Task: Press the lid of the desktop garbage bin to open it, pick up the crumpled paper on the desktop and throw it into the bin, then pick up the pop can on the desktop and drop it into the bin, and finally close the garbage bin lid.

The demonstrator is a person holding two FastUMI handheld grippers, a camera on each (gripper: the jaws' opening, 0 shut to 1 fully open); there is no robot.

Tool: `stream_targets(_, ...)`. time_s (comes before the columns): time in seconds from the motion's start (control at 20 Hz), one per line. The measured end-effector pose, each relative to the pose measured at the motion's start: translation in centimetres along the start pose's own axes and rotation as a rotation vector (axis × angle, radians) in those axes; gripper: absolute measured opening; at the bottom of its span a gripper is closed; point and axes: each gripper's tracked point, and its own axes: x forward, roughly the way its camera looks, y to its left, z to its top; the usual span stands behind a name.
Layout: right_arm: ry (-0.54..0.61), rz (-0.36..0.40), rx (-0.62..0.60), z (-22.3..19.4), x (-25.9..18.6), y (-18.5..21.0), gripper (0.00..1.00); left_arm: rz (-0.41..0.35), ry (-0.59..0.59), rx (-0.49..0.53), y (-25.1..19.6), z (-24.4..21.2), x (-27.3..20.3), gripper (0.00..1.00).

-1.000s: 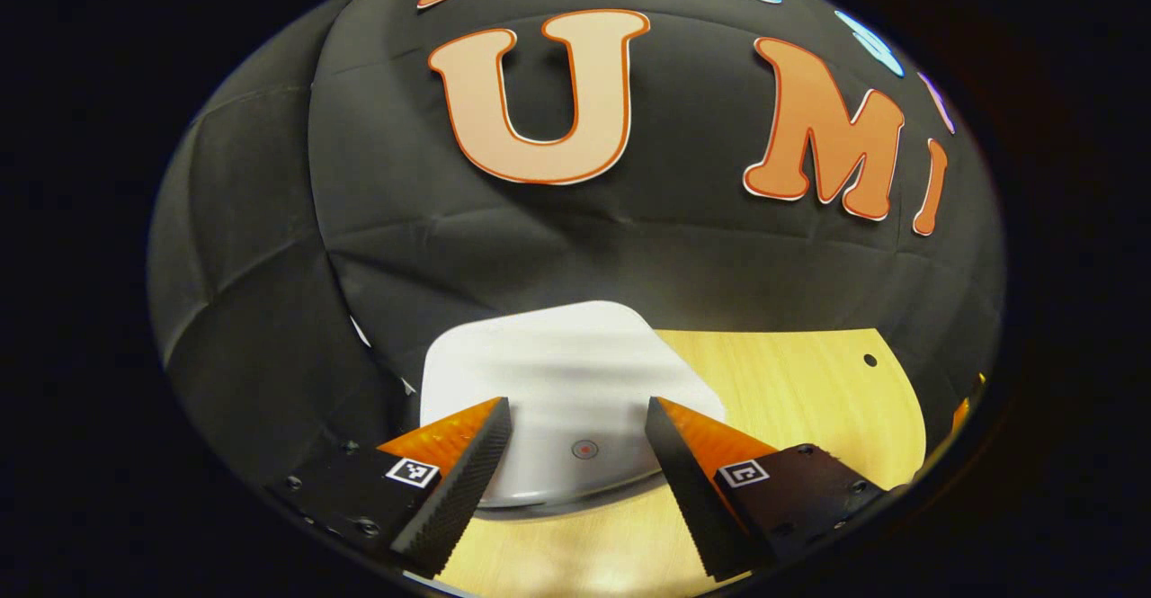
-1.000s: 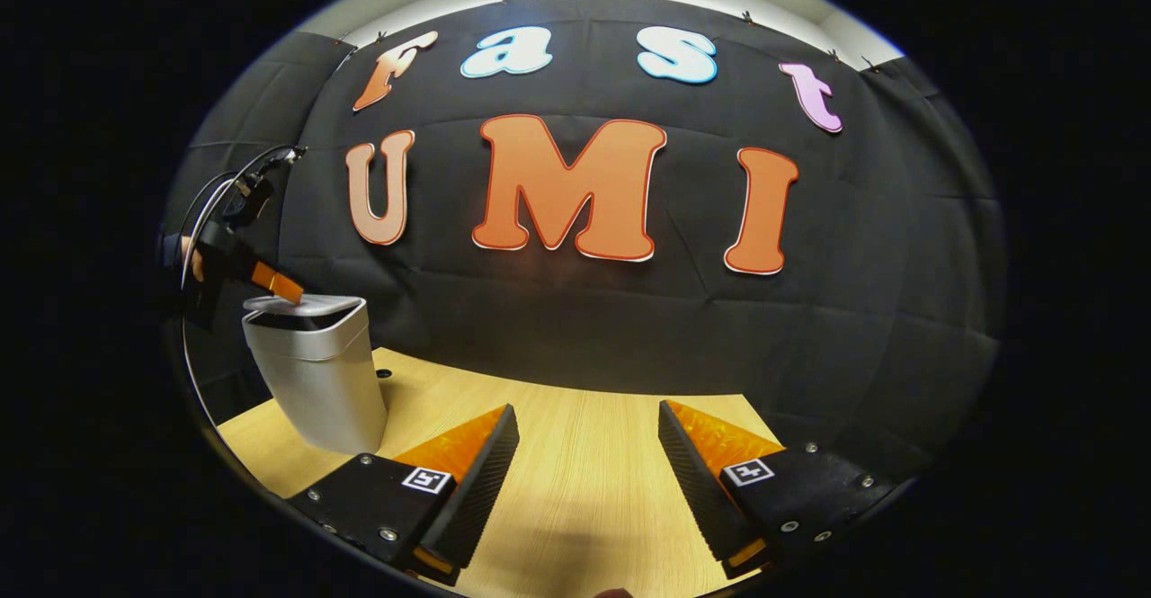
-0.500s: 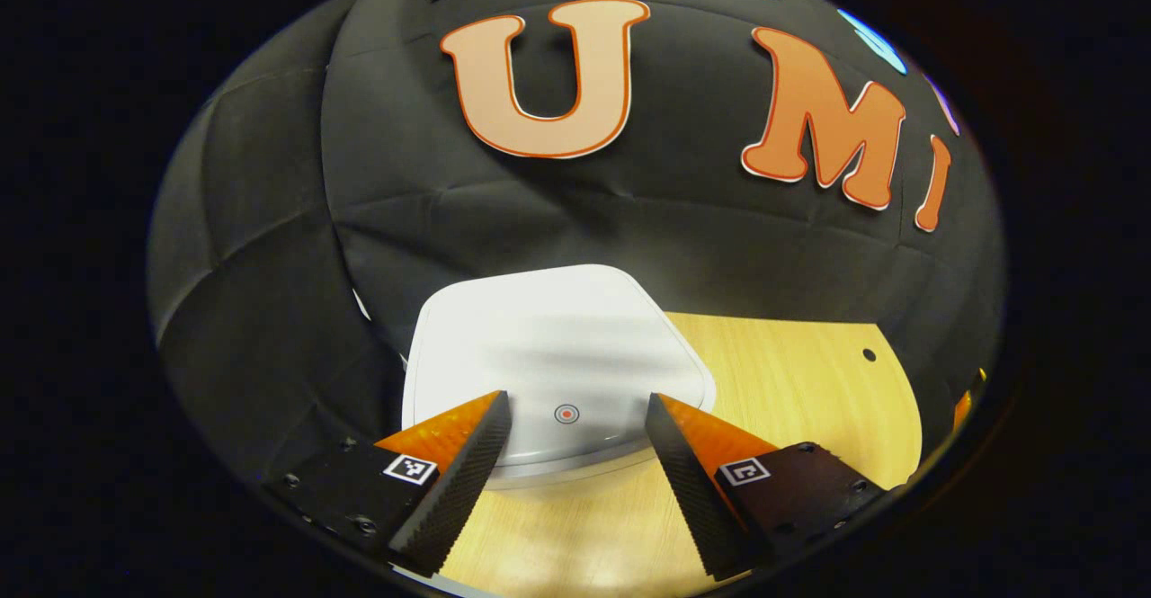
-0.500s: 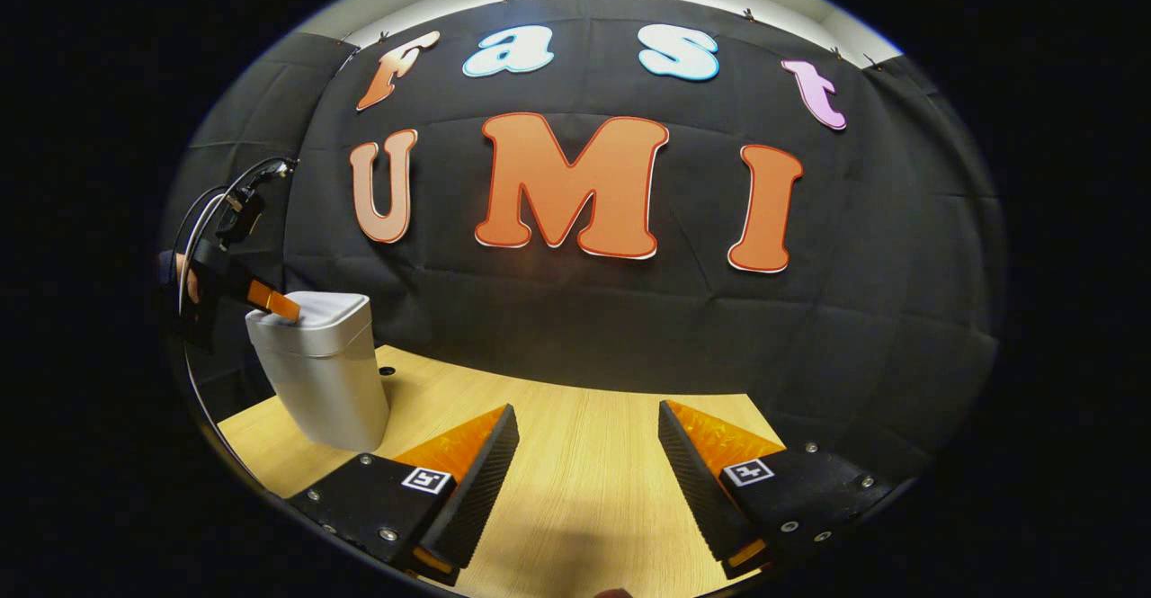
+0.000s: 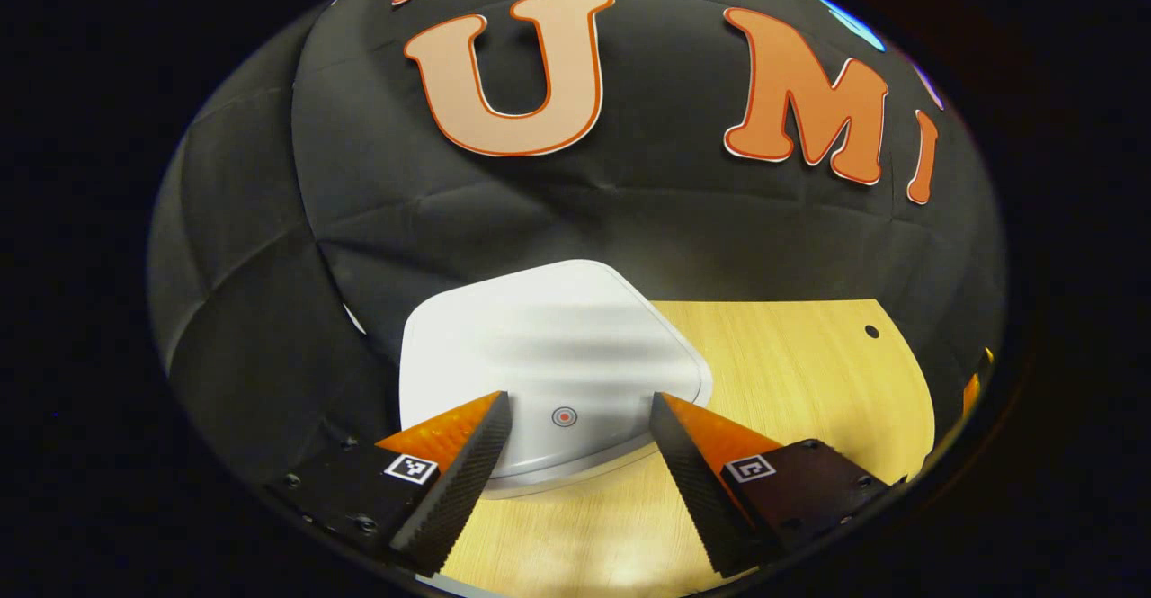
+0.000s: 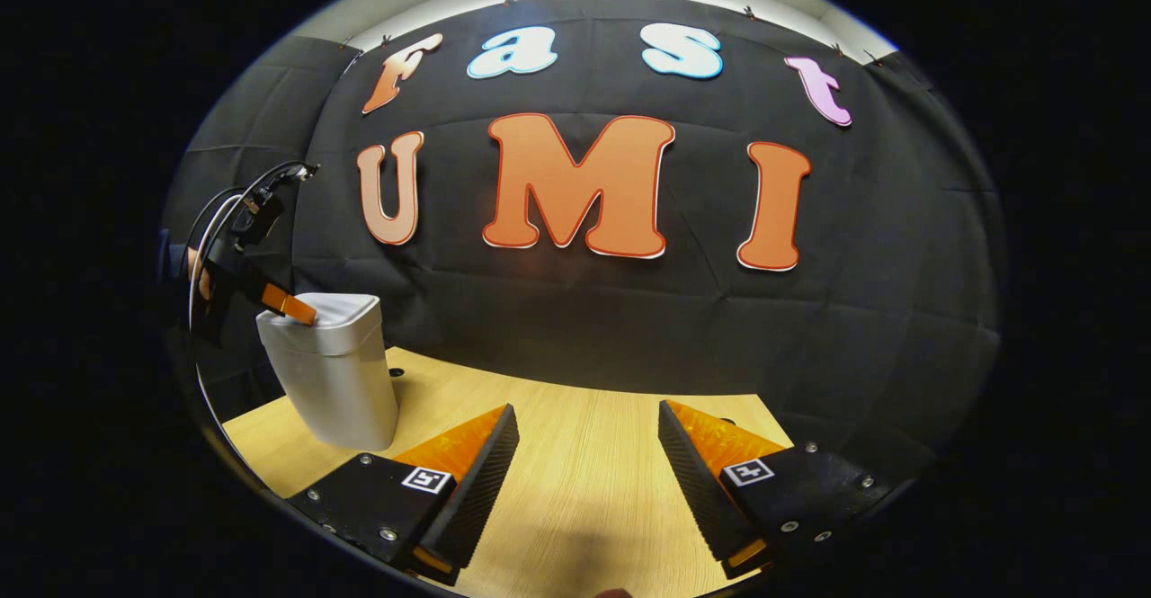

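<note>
The left gripper (image 5: pixel 575 423), jaws apart and empty, is hovering over the smooth white rounded lid (image 5: pixel 548 346) of the garbage bin (image 6: pixel 334 382), which is standing shut at the left end of the pale wood-grain desktop (image 6: pixel 584 490). The right gripper (image 6: pixel 584 459), also spread and holding nothing, is idling low over bare desktop. A stray knock could be tipping the light, tapering plastic bin or springing its press-latch lid open.

The left gripper (image 5: pixel 575 418) was held tilted downward, fingers spread wide with nothing between them. The right gripper (image 6: pixel 584 432) was held level and low, fingers equally apart. A hand (image 6: pixel 205 281) grasped the left gripper from behind.
</note>
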Motion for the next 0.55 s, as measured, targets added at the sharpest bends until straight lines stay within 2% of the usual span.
stream_targets(0.1, 0.007, -0.006, 0.005, -0.1, 0.1, -0.5, 0.94, 0.042, -0.071, -0.014, 1.3, 1.8, -0.3, 0.97)
stream_targets(0.3, 0.002, -0.005, 0.003, 0.2, 0.6, -0.8, 0.94, 0.060, -0.147, -0.049, 1.2, 3.3, -1.6, 0.98)
stream_targets(0.55, -0.019, -0.006, 0.004, 1.1, 0.8, -0.9, 0.94, 0.023, -0.337, -0.037, -0.9, 7.0, -5.9, 0.97)
